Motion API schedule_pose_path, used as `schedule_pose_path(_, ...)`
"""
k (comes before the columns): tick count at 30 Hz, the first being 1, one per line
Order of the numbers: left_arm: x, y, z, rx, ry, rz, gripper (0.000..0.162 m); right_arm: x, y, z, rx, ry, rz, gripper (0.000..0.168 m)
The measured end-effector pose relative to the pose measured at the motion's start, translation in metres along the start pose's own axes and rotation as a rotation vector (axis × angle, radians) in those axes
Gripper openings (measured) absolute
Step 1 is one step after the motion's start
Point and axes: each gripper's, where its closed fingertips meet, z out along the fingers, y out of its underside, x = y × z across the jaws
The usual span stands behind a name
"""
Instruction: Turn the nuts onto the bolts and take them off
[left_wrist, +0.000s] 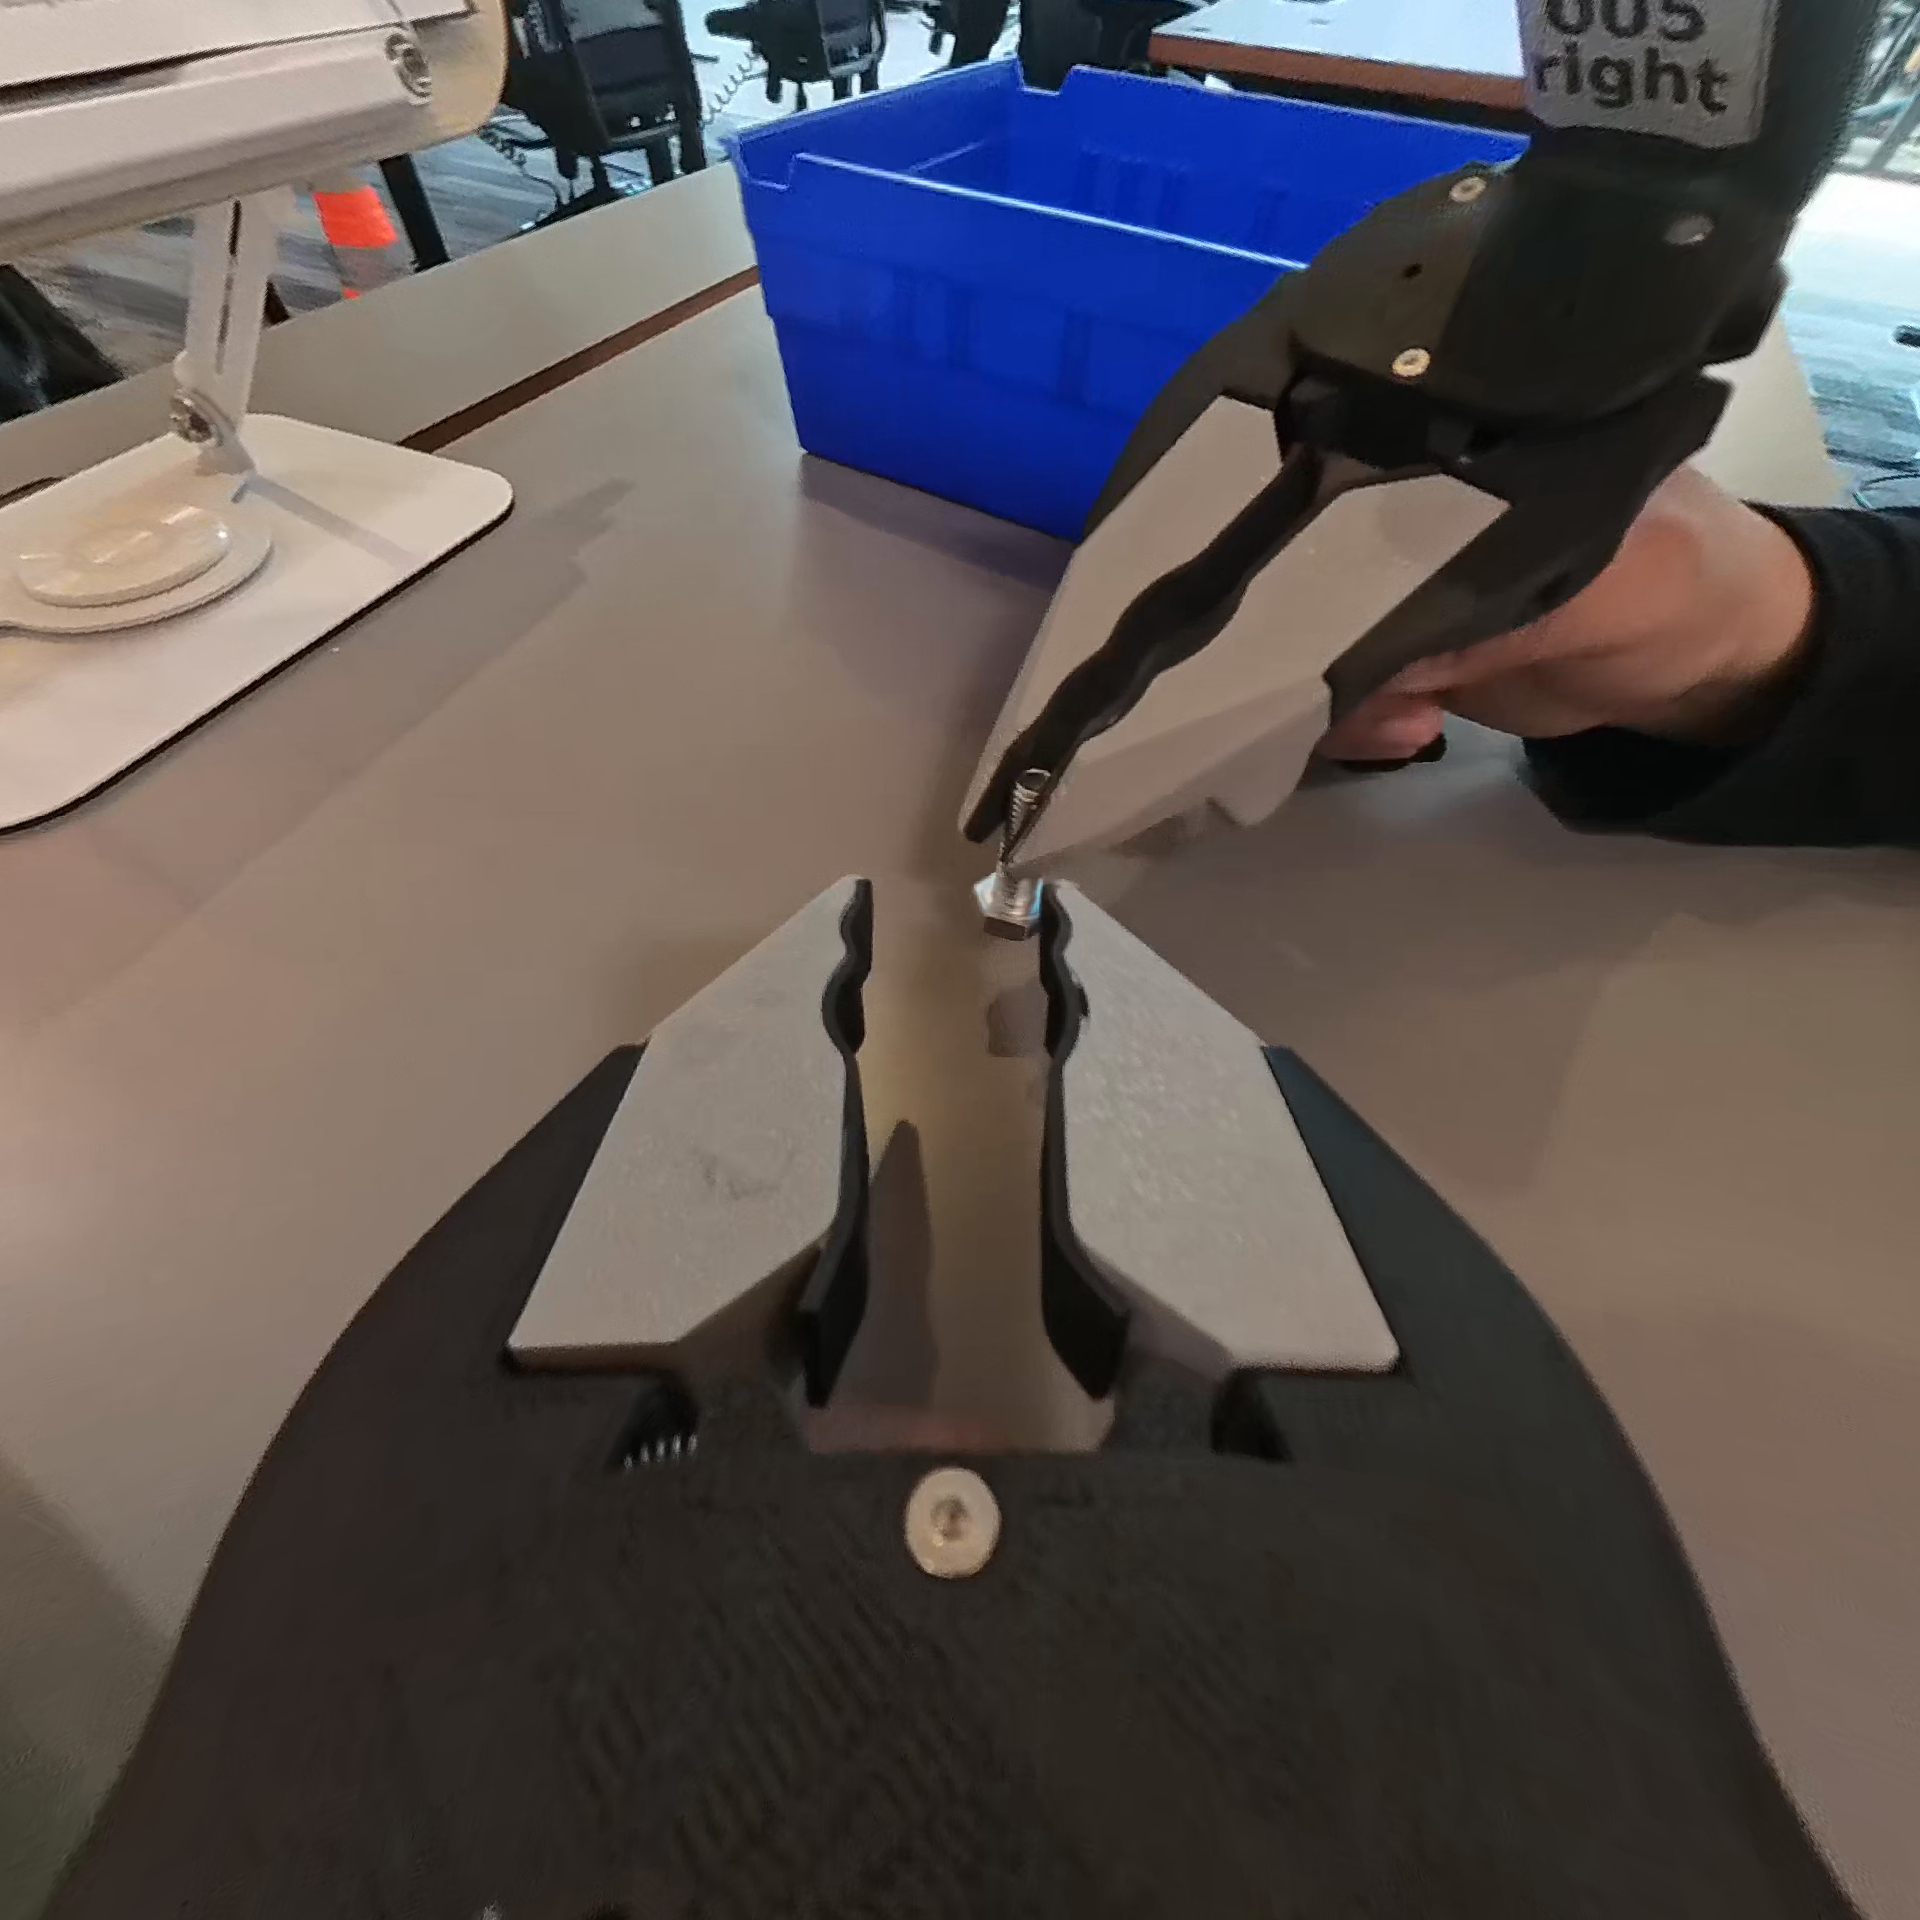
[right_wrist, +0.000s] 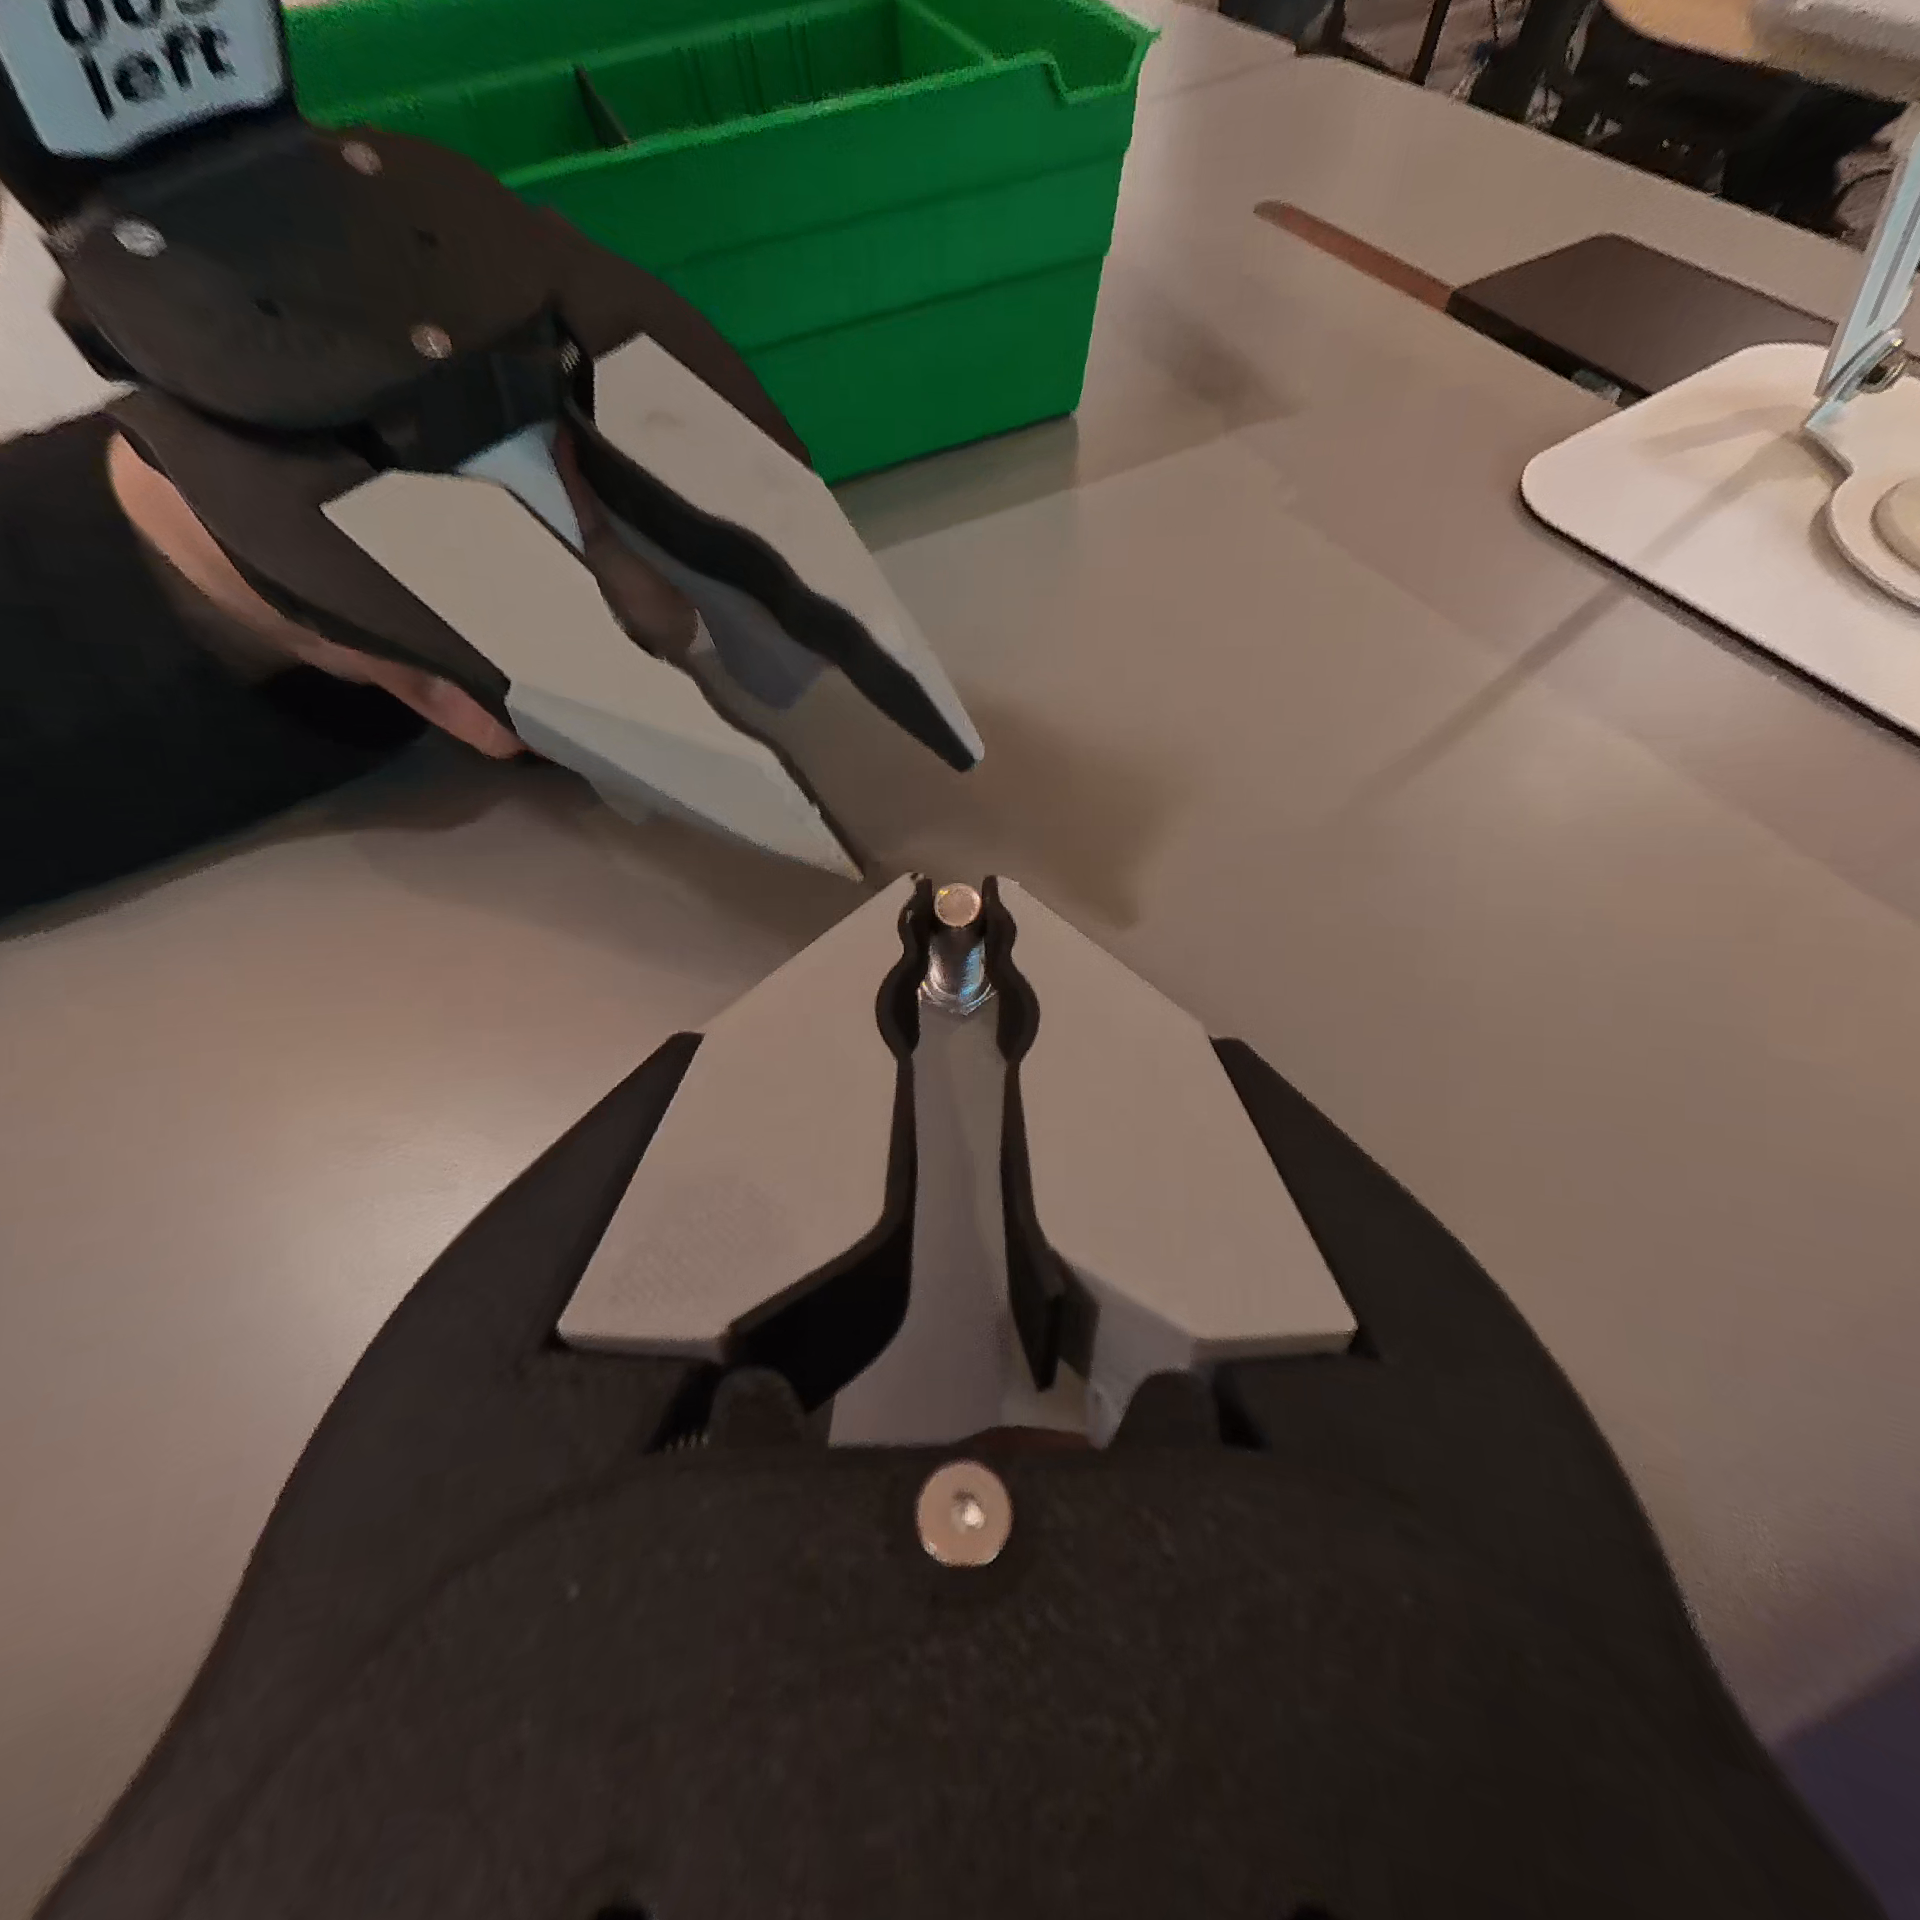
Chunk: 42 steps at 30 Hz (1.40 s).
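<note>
My right gripper (right_wrist: 954, 891) is shut on the threaded shank of a silver bolt (right_wrist: 956, 961), with a hex piece (right_wrist: 957, 1000) on it; I cannot tell whether that is the nut or the bolt's head. In the left wrist view the right gripper (left_wrist: 1003, 844) points down and holds the bolt (left_wrist: 1023, 805) upright, with the hex piece (left_wrist: 1003, 906) just above the table. My left gripper (left_wrist: 956, 904) is open and empty, its right fingertip (left_wrist: 1055, 920) beside the hex piece. The left gripper (right_wrist: 912, 812) also shows at the upper left of the right wrist view.
A blue bin (left_wrist: 987, 343) stands behind the bolt in the left wrist view. A green divided bin (right_wrist: 831, 208) stands behind the left gripper. A white stand base (left_wrist: 208, 582) sits at the table's side, also in the right wrist view (right_wrist: 1714, 540). A person's hands hold both grippers. My two grippers' fingertips are within a few centimetres of each other. From either gripper's tips it is about 30 cm to the white stand base (left_wrist: 208, 582).
</note>
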Motion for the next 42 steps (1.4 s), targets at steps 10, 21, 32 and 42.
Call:
schedule_pose_path(10,0.023,-0.006,0.007,0.020,0.055,0.068,0.028,-0.019,-0.019,-0.005,0.100,-0.098,0.026,0.007)
schedule_pose_path(21,0.026,-0.011,0.004,0.061,0.071,0.066,0.017,-0.026,-0.032,-0.014,0.181,-0.186,0.099,0.007)
schedule_pose_path(32,0.023,-0.015,-0.001,0.090,0.129,-0.029,0.006,-0.017,-0.046,-0.028,0.274,-0.176,0.138,0.024)
schedule_pose_path(42,0.036,-0.020,-0.002,0.116,0.254,-0.183,0.006,-0.023,-0.039,-0.019,0.228,-0.183,0.125,0.026)
